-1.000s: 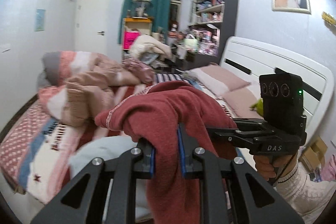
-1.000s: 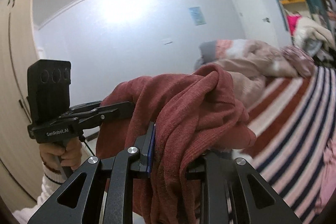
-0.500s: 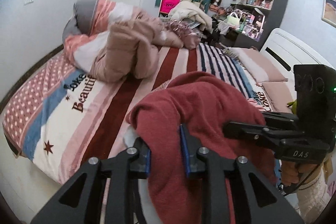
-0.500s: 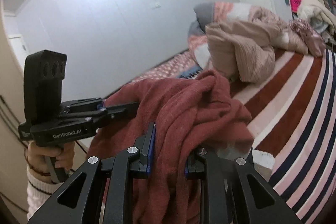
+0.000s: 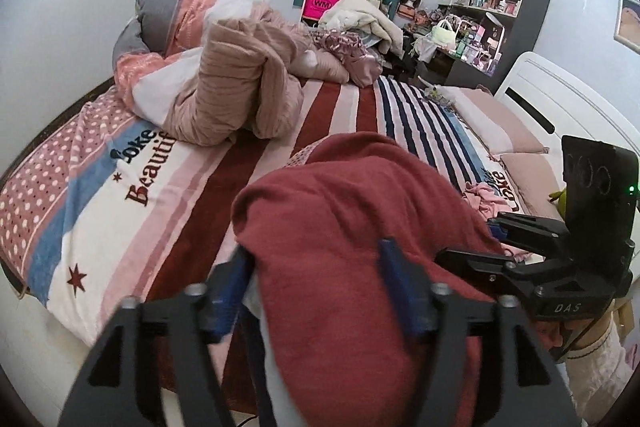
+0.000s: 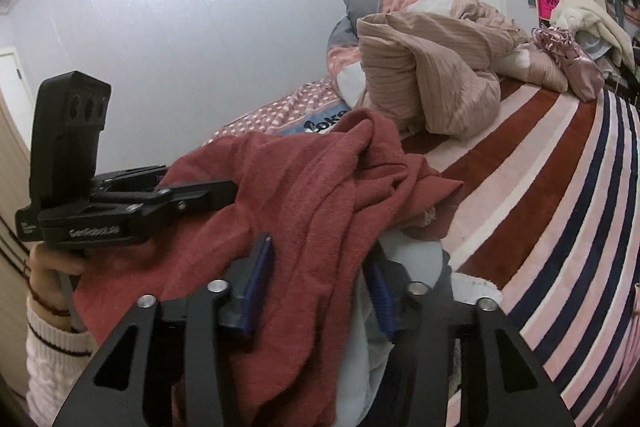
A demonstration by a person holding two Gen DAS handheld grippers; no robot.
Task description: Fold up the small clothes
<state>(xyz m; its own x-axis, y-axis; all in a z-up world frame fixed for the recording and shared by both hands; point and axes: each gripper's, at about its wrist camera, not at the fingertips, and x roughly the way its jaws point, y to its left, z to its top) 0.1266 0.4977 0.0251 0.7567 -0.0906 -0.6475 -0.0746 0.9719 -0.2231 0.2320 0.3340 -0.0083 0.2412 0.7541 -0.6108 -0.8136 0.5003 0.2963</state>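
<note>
One red garment (image 5: 360,227) is what you are dealing with, a soft knit heaped at the near edge of the bed (image 5: 192,195), bunched rather than flat. In the left wrist view it fills the lower middle and spills toward 4 o'clock; in the right wrist view it sprawls from 9 o'clock to the centre.

Your left hand-held gripper (image 5: 320,291) has its jaws opening, already fairly wide, with red cloth lying between the blue pads and draped over them. Your right hand-held gripper (image 6: 320,279) is opening too, at a narrower gap, cloth hanging between its pads as well. Neither looks to be pinching now, so this reads as the release that lays the garment down.

To do it well, let the jaws go fully clear before you draw back, because loose knit snags easily on pad edges. Pull each gripper straight back along its own line so you do not drag the heap off the edge. Then look for a hem or shoulder seam at the outer ends and take those, spreading the piece flat onto the striped blanket (image 6: 540,187) toward 1 o'clock, well short of the pink bedding pile (image 5: 224,87) at 11 o'clock.
</note>
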